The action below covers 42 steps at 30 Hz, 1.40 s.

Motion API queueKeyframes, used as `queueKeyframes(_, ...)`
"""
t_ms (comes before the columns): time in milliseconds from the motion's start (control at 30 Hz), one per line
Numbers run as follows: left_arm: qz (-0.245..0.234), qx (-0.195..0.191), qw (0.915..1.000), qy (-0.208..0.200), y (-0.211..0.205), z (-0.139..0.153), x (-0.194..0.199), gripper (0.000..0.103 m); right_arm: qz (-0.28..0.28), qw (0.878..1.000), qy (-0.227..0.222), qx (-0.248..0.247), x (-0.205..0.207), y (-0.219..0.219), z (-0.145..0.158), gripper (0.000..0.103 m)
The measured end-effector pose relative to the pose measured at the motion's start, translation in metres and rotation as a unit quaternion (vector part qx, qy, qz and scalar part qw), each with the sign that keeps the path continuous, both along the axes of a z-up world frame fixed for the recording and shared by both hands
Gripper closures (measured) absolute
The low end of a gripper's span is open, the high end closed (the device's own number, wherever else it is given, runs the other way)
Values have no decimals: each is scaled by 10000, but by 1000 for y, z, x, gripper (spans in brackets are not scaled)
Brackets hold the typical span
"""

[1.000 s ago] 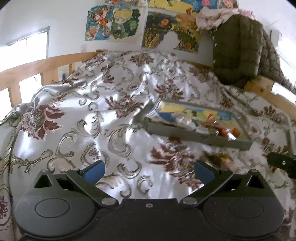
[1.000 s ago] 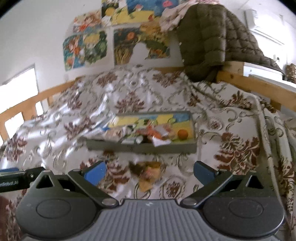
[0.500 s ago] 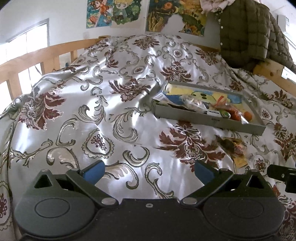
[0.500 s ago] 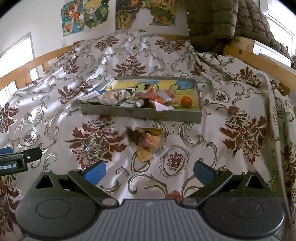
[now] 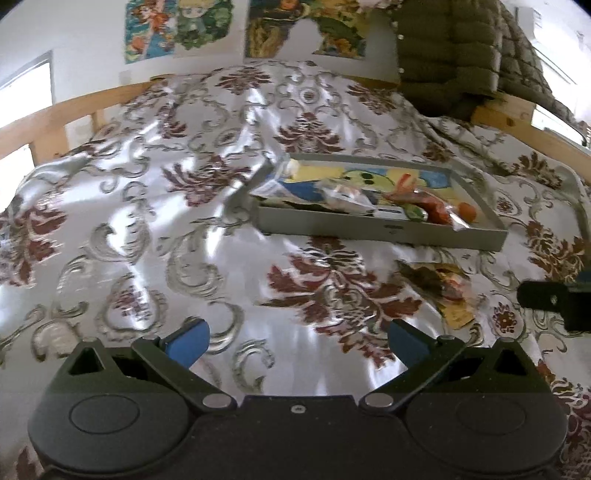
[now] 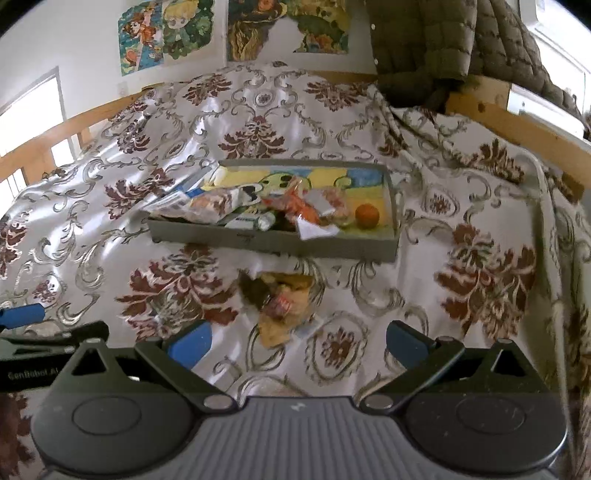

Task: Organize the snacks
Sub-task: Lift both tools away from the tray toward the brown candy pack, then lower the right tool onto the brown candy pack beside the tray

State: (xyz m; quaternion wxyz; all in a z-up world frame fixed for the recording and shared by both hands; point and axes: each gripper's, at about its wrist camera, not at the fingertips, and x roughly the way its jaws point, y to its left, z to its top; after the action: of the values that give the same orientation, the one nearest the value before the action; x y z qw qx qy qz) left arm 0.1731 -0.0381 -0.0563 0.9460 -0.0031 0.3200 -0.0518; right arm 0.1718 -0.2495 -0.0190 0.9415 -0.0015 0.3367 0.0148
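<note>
Both grippers, left gripper (image 5: 295, 338), right gripper (image 6: 297, 341), wide, empty

Bed against a postered wall

A floral bedspread (image 6: 258, 122) is framed by wooden rails (image 6: 517, 125); cartoon posters (image 6: 166, 33) are pinned to the white wall (image 6: 55, 33).

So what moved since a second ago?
Only the two cameras moved: both views tipped down, then back up a little. The left hand-held gripper and right hand-held gripper stayed open and empty. The tray of snacks and the loose snack packet on the bedspread stayed put.
</note>
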Motion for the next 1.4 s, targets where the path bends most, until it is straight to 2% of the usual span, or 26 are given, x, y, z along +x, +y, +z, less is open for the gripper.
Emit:
queueKeyframes(333,-334,-126,9994,-34,-24,-15,28,1,-7,9997,-101,-232,31,-20,-1,0)
queueKeyframes(533,-660,-476,9966,-103,-35,-21,39,1,556,9975,-131,-426,50,-30,-9,0)
queueKeyframes(733,-1111,-805,9904,192,-51,-37,49,1,1037,9941,4,-322,72,-33,-21,1)
queueKeyframes(867,-1369,-933,9854,379,-61,-50,50,1,1313,9907,214,-266,86,-26,-32,8)
queueKeyframes(1033,-1776,-720,9805,433,-77,-59,48,1,1745,9834,412,-280,102,-12,-45,18)
queueKeyframes(1233,-2098,-603,9753,338,-86,-59,47,5,2132,9733,753,-398,114,4,-61,41)
queueKeyframes(1400,-2266,-630,9715,301,-91,-61,51,11,2194,9709,865,-409,118,8,-66,45)
